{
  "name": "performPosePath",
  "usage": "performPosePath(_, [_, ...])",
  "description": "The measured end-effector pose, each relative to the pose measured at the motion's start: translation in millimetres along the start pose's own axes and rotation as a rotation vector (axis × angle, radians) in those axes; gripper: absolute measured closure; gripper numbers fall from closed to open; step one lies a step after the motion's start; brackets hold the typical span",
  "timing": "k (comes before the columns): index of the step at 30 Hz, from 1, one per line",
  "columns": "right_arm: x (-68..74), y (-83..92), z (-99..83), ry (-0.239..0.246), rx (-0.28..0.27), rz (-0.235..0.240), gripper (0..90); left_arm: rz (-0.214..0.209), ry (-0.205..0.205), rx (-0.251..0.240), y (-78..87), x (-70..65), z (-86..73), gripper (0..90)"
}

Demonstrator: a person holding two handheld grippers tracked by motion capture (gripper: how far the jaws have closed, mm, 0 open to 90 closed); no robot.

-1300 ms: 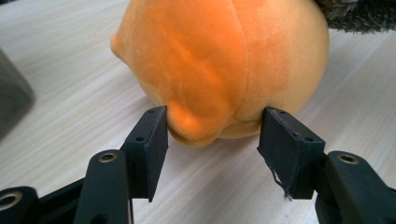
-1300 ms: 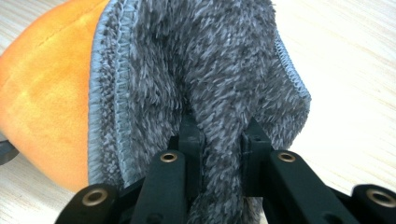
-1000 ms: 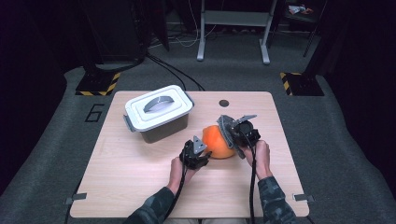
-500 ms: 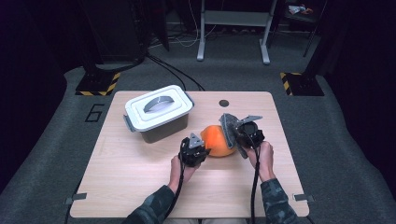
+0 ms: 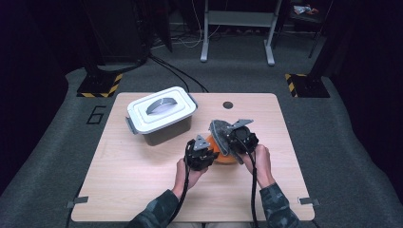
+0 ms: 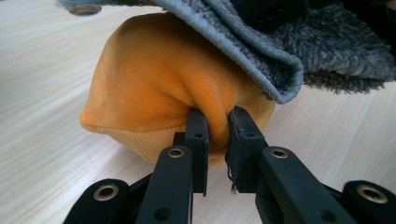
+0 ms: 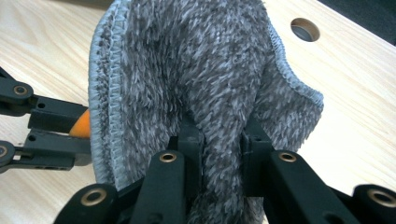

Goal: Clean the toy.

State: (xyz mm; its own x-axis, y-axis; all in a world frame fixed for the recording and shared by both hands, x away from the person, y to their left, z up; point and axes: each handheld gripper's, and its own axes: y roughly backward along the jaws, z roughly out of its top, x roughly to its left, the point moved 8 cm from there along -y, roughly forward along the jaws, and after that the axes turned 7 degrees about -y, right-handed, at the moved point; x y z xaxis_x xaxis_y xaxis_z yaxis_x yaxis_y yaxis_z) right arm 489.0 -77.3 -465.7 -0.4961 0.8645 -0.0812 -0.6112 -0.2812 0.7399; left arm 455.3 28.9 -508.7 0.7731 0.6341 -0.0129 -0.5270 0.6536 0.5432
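An orange plush cushion (image 5: 222, 156) lies on the wooden table (image 5: 133, 190), right of centre. My left gripper (image 6: 218, 122) is shut on a fold of the orange plush (image 6: 154, 79) at its near side, the pads pinching the fabric. A grey fuzzy cloth (image 5: 218, 130) with a stitched rim hangs over the cushion. My right gripper (image 7: 219, 135) is shut on a fold of that grey cloth (image 7: 187, 65) and holds it up off the table. In the right gripper view the left gripper (image 7: 70, 135) comes in from the left edge beside a sliver of orange (image 7: 83, 125).
A white lidded box (image 5: 160, 114) with a grey handle stands at the back left of the table, close to the cushion. A round hole (image 5: 228, 105) sits in the tabletop near the far edge. Dark floor surrounds the table.
My right gripper has risen a little with the grey cloth, lifting it over the orange cushion. The left hand has stayed in place at the cushion.
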Motion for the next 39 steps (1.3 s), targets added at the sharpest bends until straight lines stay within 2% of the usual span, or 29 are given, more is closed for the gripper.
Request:
performPosePath(3, [2.8, -5.9, -2.2, 0.034, 0.023, -0.024, 74.8, 0.004, 0.014, 0.006, -1.6, 2.8, -3.2, 79.5])
performPosePath(4, [3.5, -8.2, -1.7, 0.046, 0.014, -0.035, 74.8, 0.006, 0.020, 0.009, -1.8, 3.1, -3.7, 79.4])
performPosePath(11, [2.3, -9.8, -1.3, 0.066, 0.017, -0.052, 74.9, 0.003, 0.043, 0.001, -2.2, 3.9, -5.1, 79.3])
performPosePath(12, [1.2, -8.6, -2.6, 0.063, 0.034, -0.051, 74.9, 0.002, 0.041, 0.003, -2.1, 3.9, -5.3, 79.4])
performPosePath(18, [-9.2, -9.6, -7.5, 0.030, 0.026, -0.054, 74.8, 0.006, 0.041, -0.002, -1.9, 4.8, -5.9, 79.2])
performPosePath(24, [-20.3, -11.0, -14.6, -0.004, 0.041, -0.067, 74.7, 0.006, 0.039, -0.004, -1.9, 5.2, -6.6, 79.0])
performPosePath(26, [-23.3, -11.9, -17.0, -0.029, 0.045, -0.071, 74.7, 0.007, 0.042, -0.009, -2.0, 5.6, -6.8, 79.0])
performPosePath(28, [-27.6, -13.8, -19.8, -0.029, 0.050, -0.078, 74.7, 0.006, 0.042, -0.003, -1.2, 6.8, -7.8, 78.8])
performPosePath(32, [-36.9, -19.0, -30.5, -0.065, 0.078, -0.081, 74.6, 0.011, 0.041, -0.002, -1.0, 9.1, -9.8, 78.6])
performPosePath(35, [-40.9, -22.4, -34.7, -0.072, 0.086, -0.081, 74.6, 0.012, 0.051, -0.004, -1.3, 9.2, -10.1, 78.5])
performPosePath(39, [-49.1, -32.8, -46.4, -0.118, 0.122, -0.075, 74.6, 0.013, 0.048, 0.004, -1.0, 11.1, -11.0, 78.4])
